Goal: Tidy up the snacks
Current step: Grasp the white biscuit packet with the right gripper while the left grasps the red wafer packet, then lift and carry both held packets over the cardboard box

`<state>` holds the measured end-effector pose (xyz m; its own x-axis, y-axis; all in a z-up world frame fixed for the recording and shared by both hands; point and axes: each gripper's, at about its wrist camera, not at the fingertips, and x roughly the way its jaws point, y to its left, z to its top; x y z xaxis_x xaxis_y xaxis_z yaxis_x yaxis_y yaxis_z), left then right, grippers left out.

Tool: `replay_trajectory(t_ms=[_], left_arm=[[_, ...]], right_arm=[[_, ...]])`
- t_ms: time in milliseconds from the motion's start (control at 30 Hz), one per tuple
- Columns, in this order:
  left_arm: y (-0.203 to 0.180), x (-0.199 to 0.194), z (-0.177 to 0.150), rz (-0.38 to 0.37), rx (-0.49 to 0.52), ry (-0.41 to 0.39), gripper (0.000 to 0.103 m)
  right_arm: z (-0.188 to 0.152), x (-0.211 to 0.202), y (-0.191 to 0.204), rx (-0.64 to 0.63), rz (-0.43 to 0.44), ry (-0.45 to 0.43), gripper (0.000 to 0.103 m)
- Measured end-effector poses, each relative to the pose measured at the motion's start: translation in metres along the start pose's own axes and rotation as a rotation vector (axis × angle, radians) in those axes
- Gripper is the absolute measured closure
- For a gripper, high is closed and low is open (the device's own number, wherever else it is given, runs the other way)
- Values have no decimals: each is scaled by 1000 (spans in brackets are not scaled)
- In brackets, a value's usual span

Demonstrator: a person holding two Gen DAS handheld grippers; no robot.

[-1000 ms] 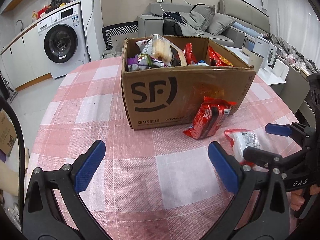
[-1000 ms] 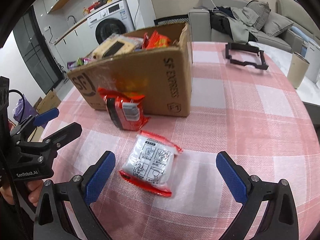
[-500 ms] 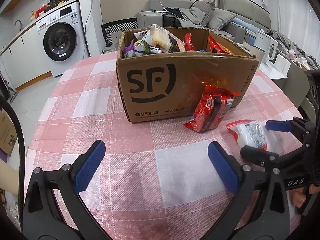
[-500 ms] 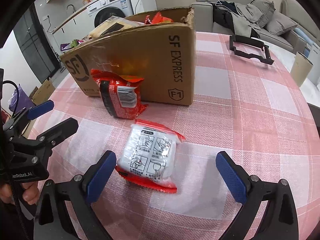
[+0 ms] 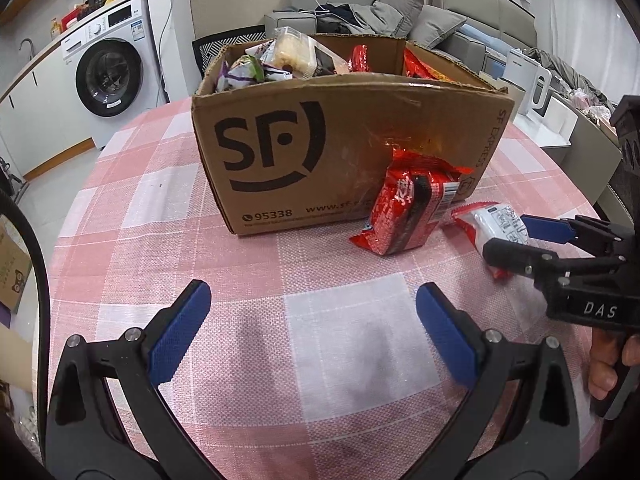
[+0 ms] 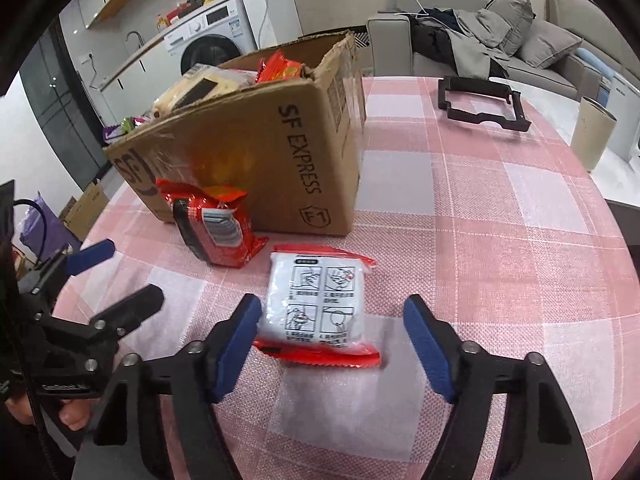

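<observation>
Right wrist view: my right gripper (image 6: 332,340), fingers spread, straddles the white red-edged snack packet (image 6: 318,306); left gripper (image 5: 312,332) spread over bare checked table (image 5: 360,360).

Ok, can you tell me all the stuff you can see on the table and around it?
Brown cardboard box printed SF: one, on the pink checked tablecloth, full of mixed snack packets.
Red crinkly snack packet: one, leaning against the box's front.
White packet with red edges: one, flat on the cloth, between the right gripper's open fingers.
Black plastic frame: one, far side of the table.
Beige cylinder bin: one, beyond the table edge.
White washing machine: one, back left.
Grey sofa with cushions and clothes: one, behind the box.
White kettle: one, back right.
Left gripper: black with blue pads, open, over bare cloth.
Right gripper: same colours, open around the white packet.
</observation>
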<state>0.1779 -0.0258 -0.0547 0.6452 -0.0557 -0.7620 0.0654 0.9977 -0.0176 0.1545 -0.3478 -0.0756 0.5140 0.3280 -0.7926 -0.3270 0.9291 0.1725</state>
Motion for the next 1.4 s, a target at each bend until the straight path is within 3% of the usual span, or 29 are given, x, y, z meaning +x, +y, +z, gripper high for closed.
replay_trajectory(t_ms=[100,567,733,1000,1100,1400], left_arm=[[-2,3,2,-3,2,-1,1],[-33,16,17,-2,67,-18,1],[-50,22,26,33,99,-31,1],[-63,33,40,17,76,-29,3],[-66,37,42,10,82,-26,8],[-67,47,41,-55,56,-1,43]], right_arm=[[0,-1,-5,21,46,-24,50],[-2,-13,-17,92,120,-67,52],[-4,-19,-21,107,116,-79,52],[-7,-23,-28,122,97,-80,52],[-7,-24,-30,124,94,-81,52],[-7,-25,-30,126,92,-81,52]])
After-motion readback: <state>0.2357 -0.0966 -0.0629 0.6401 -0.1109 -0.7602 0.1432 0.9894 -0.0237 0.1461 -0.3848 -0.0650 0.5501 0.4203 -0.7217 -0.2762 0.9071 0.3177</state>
